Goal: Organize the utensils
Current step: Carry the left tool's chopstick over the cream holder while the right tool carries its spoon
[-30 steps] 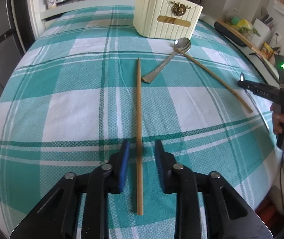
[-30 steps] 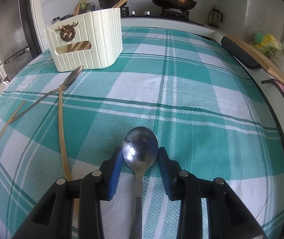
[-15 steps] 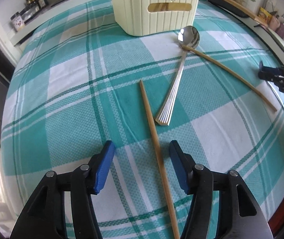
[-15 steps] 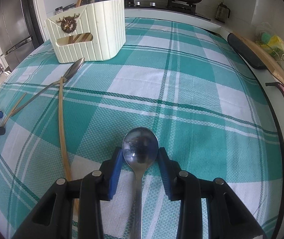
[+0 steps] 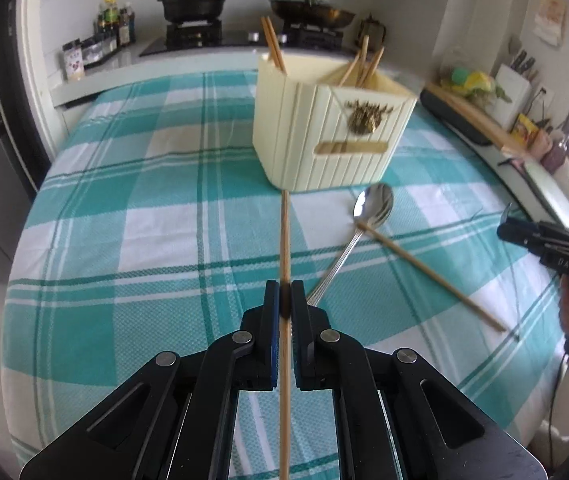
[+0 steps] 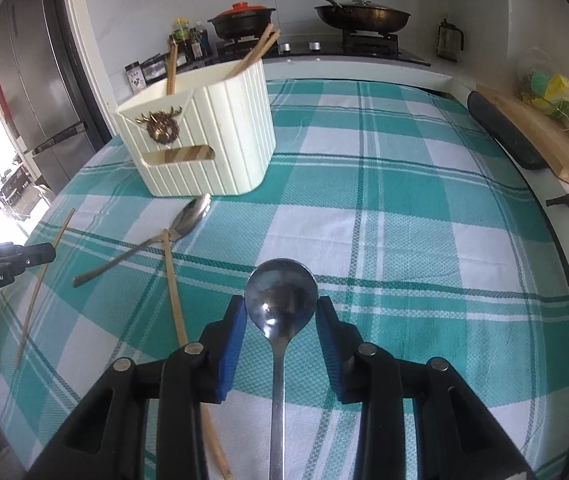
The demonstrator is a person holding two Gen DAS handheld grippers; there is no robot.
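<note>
A wooden chopstick (image 5: 284,240) is clamped between the narrow blue pads of the left gripper (image 5: 284,300), its far tip pointing toward 12 o'clock at the foot of the cream utensil holder (image 5: 326,136). Several chopsticks (image 5: 272,46) are seen standing in the holder's compartments. At 2 o'clock from the left gripper, a metal spoon (image 5: 364,224) is lying on the teal plaid tablecloth (image 5: 124,200) with a second loose chopstick (image 5: 432,276) crossed over its neck. In the right wrist view, another spoon (image 6: 280,300) is seen between the parted pads of the right gripper (image 6: 281,312), bowl forward, handle running back toward 6 o'clock; whether the pads touch it cannot be told. The holder is found at 11 o'clock from there.
</note>
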